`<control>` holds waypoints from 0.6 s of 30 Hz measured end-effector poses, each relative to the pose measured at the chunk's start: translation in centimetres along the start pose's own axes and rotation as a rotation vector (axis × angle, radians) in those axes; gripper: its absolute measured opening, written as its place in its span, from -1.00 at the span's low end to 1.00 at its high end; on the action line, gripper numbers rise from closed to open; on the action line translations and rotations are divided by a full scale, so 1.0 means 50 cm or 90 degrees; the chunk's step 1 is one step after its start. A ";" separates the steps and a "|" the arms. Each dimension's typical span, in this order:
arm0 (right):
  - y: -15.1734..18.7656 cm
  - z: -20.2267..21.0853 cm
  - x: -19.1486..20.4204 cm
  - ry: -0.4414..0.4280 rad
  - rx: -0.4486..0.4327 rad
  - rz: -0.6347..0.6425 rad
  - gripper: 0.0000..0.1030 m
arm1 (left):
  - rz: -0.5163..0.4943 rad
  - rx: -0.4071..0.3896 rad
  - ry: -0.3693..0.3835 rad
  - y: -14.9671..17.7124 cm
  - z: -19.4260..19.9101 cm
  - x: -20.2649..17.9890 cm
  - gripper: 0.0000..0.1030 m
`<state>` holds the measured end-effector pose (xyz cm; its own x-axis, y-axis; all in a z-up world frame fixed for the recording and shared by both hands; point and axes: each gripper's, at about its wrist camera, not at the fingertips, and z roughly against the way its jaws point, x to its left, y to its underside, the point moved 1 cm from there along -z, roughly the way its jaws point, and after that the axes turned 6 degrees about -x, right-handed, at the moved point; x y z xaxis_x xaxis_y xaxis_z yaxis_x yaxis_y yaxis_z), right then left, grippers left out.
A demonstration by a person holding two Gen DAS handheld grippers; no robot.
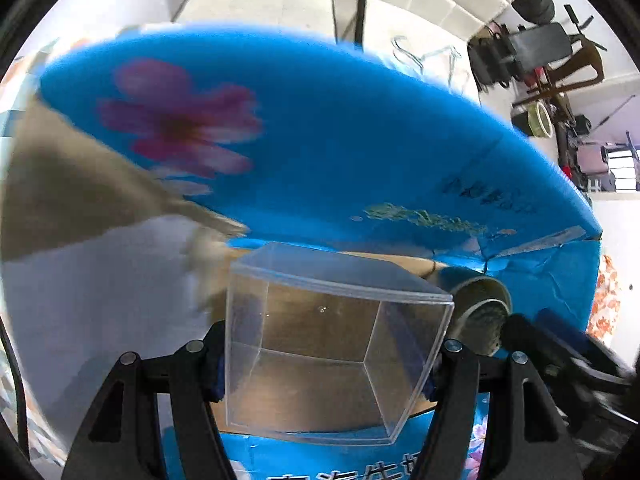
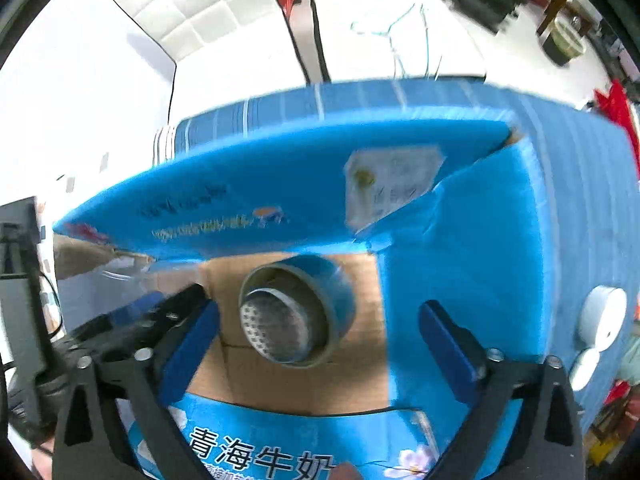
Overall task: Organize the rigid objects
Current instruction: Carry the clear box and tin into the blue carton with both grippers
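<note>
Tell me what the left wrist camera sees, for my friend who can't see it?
The left claw is shut on a clear box, holding it over an open blue carton with a pink flower on its flap. A blue cup lies on its side just right of the box, inside the carton.

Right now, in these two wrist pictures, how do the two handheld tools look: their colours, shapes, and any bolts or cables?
Both are alike. The left tool has two black plastic fingers with triangular cut-outs, round silver bolt heads on top, and blue pads on the inner faces. The right tool shows the same black fingers, silver bolts and long blue pads. A thin black cable runs along the left edge of the left wrist view. No sleeve is visible.
</note>
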<state>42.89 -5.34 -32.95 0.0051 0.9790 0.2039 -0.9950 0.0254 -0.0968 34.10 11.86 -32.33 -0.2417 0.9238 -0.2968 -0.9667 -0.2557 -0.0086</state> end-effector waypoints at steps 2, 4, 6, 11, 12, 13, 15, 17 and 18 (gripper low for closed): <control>-0.004 0.004 -0.008 0.000 0.002 -0.004 0.99 | -0.008 0.011 0.003 0.000 -0.016 -0.016 0.26; -0.004 -0.001 -0.024 0.004 0.004 -0.011 0.99 | -0.019 0.016 0.004 -0.005 -0.027 -0.034 0.26; -0.018 -0.008 -0.025 0.008 0.003 -0.016 0.99 | -0.029 0.014 0.002 -0.005 -0.030 -0.049 0.25; -0.028 0.017 -0.026 0.004 -0.007 -0.029 0.96 | -0.017 0.016 0.023 -0.013 -0.028 -0.061 0.28; -0.027 0.023 -0.019 0.004 -0.009 -0.030 0.96 | -0.016 0.017 0.025 -0.013 -0.026 -0.059 0.32; -0.026 0.025 -0.019 0.003 -0.010 -0.027 0.96 | -0.014 0.019 0.019 -0.011 -0.023 -0.056 0.35; -0.023 0.028 -0.010 0.007 -0.012 -0.024 0.96 | -0.012 0.014 0.000 -0.019 -0.015 -0.054 0.61; -0.016 0.042 -0.012 0.009 -0.018 -0.018 0.96 | -0.005 0.005 0.000 -0.016 0.005 -0.047 0.85; -0.013 0.048 -0.013 0.008 -0.020 -0.017 0.97 | -0.003 0.001 0.000 -0.012 0.015 -0.047 0.95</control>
<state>43.29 -6.50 -30.69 0.0324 0.9804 0.1945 -0.9910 0.0569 -0.1215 35.20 10.05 -30.88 -0.2377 0.9248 -0.2970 -0.9678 -0.2516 -0.0090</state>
